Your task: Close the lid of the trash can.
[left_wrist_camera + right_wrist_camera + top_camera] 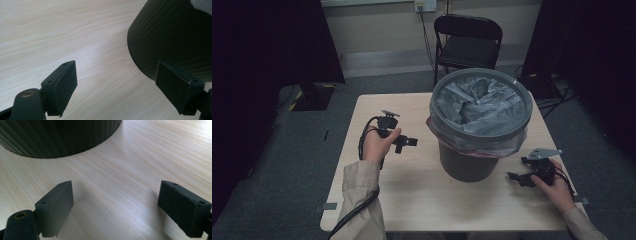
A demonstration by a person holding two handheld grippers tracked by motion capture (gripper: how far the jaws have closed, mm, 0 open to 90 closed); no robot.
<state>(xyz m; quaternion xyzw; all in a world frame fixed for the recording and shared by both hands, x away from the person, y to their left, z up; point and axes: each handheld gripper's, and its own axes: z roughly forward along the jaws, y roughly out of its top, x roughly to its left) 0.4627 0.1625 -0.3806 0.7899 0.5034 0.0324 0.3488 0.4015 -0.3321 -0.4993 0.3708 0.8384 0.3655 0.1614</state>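
Left gripper [408,142], in the high view left of centre, held in the left hand [379,144] above the table [412,195], jaws pointing toward the frame's right at the bin [477,125]. In the left gripper view, jaws spread wide with nothing between them but bare pale wood [62,32]; ribbed dark wall of the bin [175,37] at upper right, just beyond the right-hand jaw, not touching it.

Right gripper [516,176], at lower right of the high view, held in the right hand [557,187], jaws aimed toward the frame's left at the foot of the bin, grey three-cornered plate on top. In the right gripper view, jaws likewise wide apart, empty, over bare wood [150,157]; ribbed base of the bin [62,135] across the upper left, apart from both jaws.

Bin standing upright on the table, right of centre in the high view, between the two grippers, near each. Lined with a clear plastic bag [479,102], folded out over the rim and hanging down the outer wall, crumpled inside.

Further out: beige sleeve [362,200] at the bottom left, black cable trailing along it; black folding chair [467,42] behind the table at the top centre; grey carpet around.
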